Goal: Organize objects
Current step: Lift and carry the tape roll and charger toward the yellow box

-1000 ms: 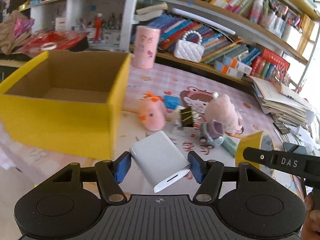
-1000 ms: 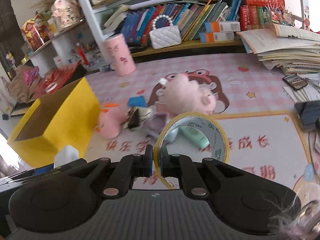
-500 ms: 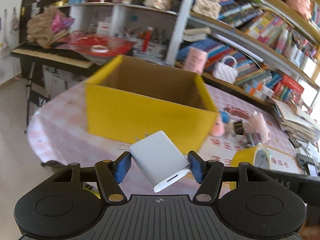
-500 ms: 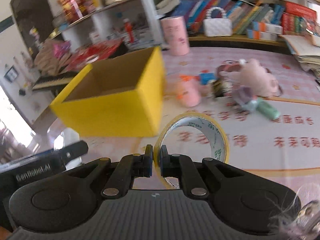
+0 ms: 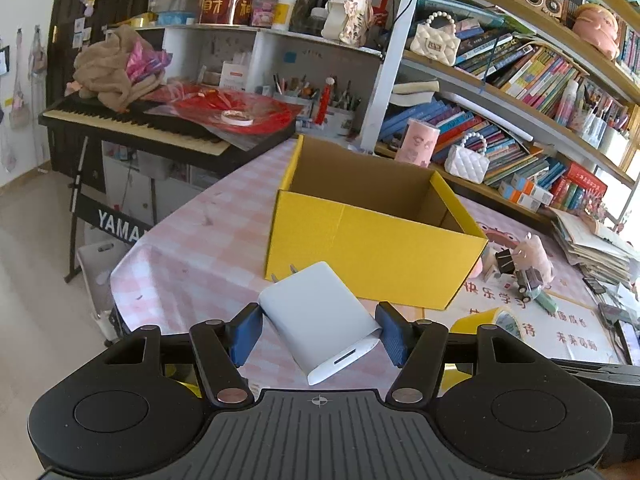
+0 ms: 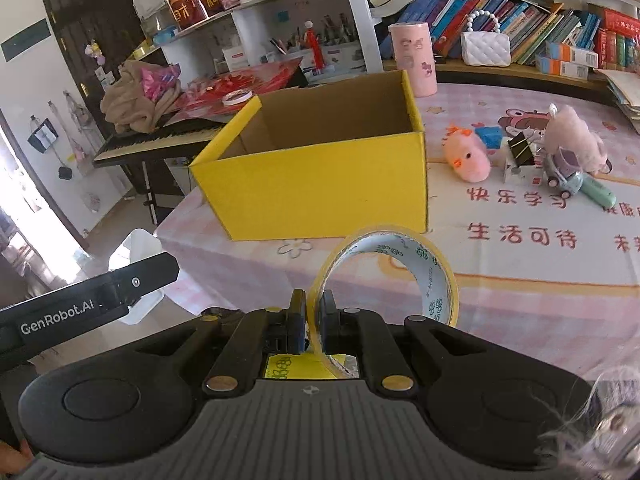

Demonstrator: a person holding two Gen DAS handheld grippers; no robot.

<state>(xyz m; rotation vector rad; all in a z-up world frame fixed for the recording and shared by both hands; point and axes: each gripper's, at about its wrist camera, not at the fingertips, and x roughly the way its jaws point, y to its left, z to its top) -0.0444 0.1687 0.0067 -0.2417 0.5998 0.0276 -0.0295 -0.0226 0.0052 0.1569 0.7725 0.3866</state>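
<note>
My left gripper [image 5: 320,330] is shut on a white USB charger [image 5: 318,318], held above the table's near-left corner, short of the open yellow box [image 5: 372,236]. My right gripper [image 6: 313,322] is shut on the rim of a yellow tape roll [image 6: 400,268], held upright in front of the yellow box [image 6: 320,184]. The tape roll also shows in the left wrist view [image 5: 494,320]. The box looks empty inside.
Right of the box lie a pink plush chick [image 6: 468,156], a pink plush pig [image 6: 574,140], a binder clip [image 6: 520,150], a toy car [image 6: 562,172] and a green tube [image 6: 598,192]. A pink cylinder [image 6: 412,58] stands behind. A keyboard [image 5: 132,126] stands left of the table; bookshelves stand behind.
Both grippers have pulled back and to the left with their objects. The box now sits ahead of them, and the toys have shifted to the right of the views.
</note>
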